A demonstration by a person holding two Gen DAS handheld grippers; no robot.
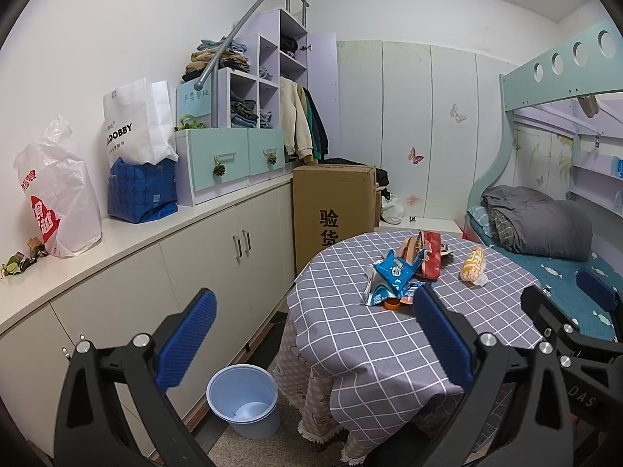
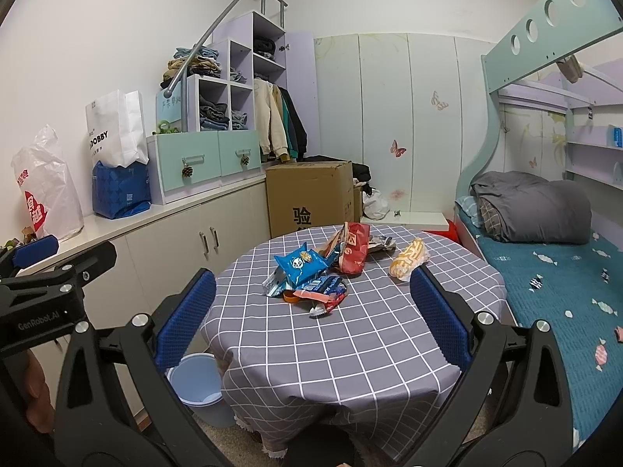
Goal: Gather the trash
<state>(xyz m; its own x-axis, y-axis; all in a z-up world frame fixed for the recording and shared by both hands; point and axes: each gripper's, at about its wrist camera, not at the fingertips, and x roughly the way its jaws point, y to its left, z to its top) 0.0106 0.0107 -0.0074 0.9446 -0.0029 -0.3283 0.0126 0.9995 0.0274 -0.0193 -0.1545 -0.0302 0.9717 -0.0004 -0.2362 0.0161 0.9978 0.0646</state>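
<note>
Both tongs hang spread wide w/ nothing between the blue pads, so the job reads as at the approach step: no wrapper picked yet.

Going left to right in the left wrist view: the light-blue round plastic bin [image 1: 243, 401] sits on the floor at lower left, beside the table, mouth up, seemingly empty apart from its pale base. The left tongs [image 1: 309, 340] hover above it and short of the table edge. At centre-right, the round table w/ grey checked cloth [image 1: 350, 334] carries the trash: a blue crinkled snack wrapper [image 1: 391, 272], a red foil packet [image 1: 430, 257] leaning behind it, and a yellow-orange bread bag [image 1: 473, 264] lying apart to the right.

In the right wrist view the right tongs [image 2: 311, 311] frame the same heap at frame centre; small red and white scraps [image 2: 325, 301] lie nearest.

Next move, as I judge it: push one pair fwd and down over the nearest wrapper, close on it, then carry it to the bin. Thin foil lying flat may slip the pads, so a crumpled edge is the better bite.
</note>
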